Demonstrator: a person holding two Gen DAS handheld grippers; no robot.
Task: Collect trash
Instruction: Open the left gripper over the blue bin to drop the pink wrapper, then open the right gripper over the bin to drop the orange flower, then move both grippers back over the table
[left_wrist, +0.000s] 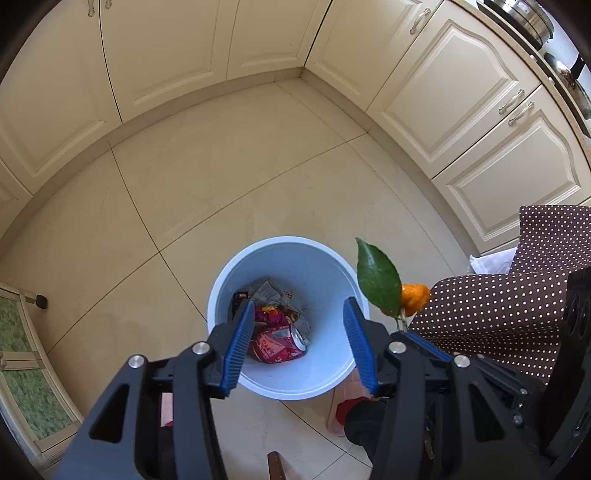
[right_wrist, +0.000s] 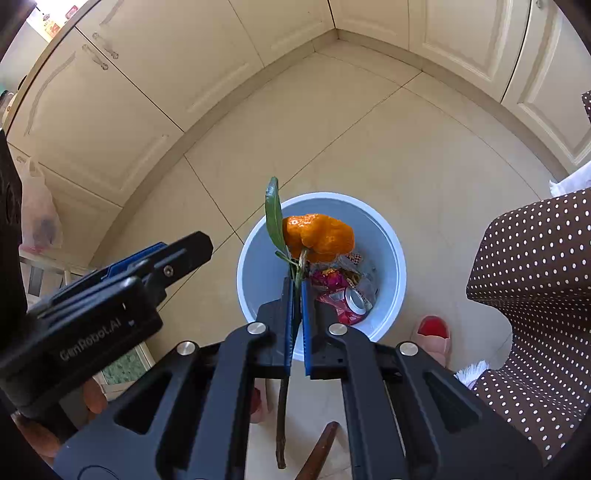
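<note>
The right gripper (right_wrist: 297, 291) is clamped on the thin stem of an orange peel (right_wrist: 317, 236) with 1 leaf (right_wrist: 275, 218), hanging over the bin (right_wrist: 388, 236); light, floppy, best pinched by the stem. The left gripper (left_wrist: 299, 317) hangs open, empty

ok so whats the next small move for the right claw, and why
Probably open the right claw. It is shut on the stem of the orange peel with its leaf, which hangs over the open blue bin holding a red can, so letting go should drop it in.
</note>
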